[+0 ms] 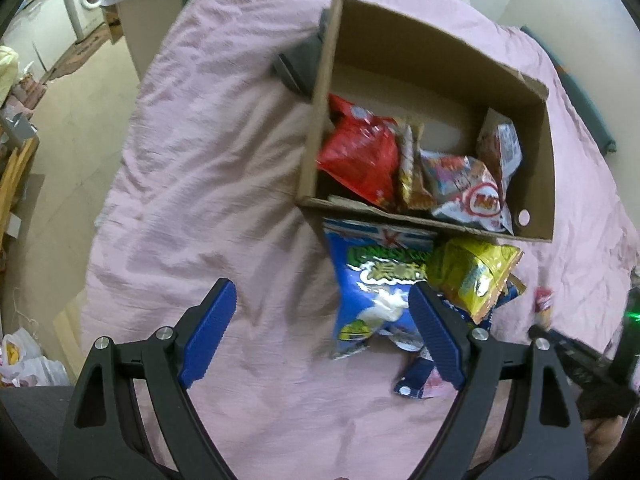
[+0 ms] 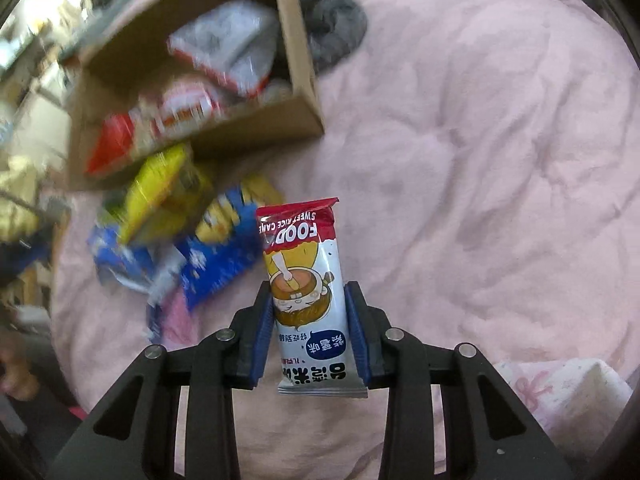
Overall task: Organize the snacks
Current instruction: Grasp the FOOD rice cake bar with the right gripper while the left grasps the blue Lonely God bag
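Note:
A cardboard box [image 1: 536, 168] on the pink bedcover holds a red bag [image 1: 360, 156], a gold packet and white-red bags [image 1: 468, 188]. In front of it lie a blue chip bag [image 1: 368, 288] and a yellow bag [image 1: 472, 272]. My left gripper [image 1: 324, 300] is open and empty above the cover, left of the blue bag. My right gripper [image 2: 310, 300] is shut on a white-and-red rice cake packet [image 2: 306, 292], held above the cover, right of the yellow bag [image 2: 160, 196] and blue bags [image 2: 216, 256]. The box [image 2: 308, 116] is up left.
A grey cloth [image 1: 304, 64] lies beside the box's left wall, also seen in the right wrist view [image 2: 332, 28]. A washing machine [image 1: 86, 0] and floor clutter are far left of the bed. A white patterned pillow [image 2: 568, 392] is at lower right.

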Demonstrator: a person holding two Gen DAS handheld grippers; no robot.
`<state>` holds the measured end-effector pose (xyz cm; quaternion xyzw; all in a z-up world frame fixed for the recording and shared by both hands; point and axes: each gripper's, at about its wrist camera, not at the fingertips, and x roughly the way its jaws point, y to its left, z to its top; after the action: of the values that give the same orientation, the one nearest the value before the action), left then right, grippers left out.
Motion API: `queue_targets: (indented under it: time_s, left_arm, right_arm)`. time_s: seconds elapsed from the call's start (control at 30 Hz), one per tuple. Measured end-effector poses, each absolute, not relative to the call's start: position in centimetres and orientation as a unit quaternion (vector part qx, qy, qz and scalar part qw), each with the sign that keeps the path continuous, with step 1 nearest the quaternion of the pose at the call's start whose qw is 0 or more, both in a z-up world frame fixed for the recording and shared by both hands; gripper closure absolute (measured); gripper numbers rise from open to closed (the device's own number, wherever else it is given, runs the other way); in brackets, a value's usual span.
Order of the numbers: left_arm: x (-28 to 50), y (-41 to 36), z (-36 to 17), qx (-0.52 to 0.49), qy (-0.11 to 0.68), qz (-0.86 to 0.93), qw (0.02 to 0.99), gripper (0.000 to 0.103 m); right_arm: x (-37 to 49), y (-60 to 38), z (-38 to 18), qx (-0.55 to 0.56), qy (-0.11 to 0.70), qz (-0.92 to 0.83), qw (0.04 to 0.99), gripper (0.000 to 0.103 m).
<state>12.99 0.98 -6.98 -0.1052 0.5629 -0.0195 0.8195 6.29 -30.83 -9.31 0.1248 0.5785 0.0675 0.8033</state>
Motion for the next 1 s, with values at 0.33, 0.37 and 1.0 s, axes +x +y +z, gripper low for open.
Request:
queue_targets:
  time_s: [0.33,0.37,1.0]
  left_arm:
    - [15.4,-3.6,-10.4,-0.065,0.6,-0.052,0.796,0.017]
    - [15.5,-3.7,-10.6,-0.066,0.602,-0.052,0.794,0.017]
    - [15.6,-5.8,-12.5,-0.051,0.6,-0.063,0.796,0.054]
  right_arm:
    - [6.3,-31.3,-7.6,0.145,0.55,0.076,0.819,0.067]
    - [6.1,-31.3,-7.5,0.146,0.551,0.077,0.818,0.067]
    - [6.8,-30.8,-8.0,0.14,0.553,0.077,0.817,0.067]
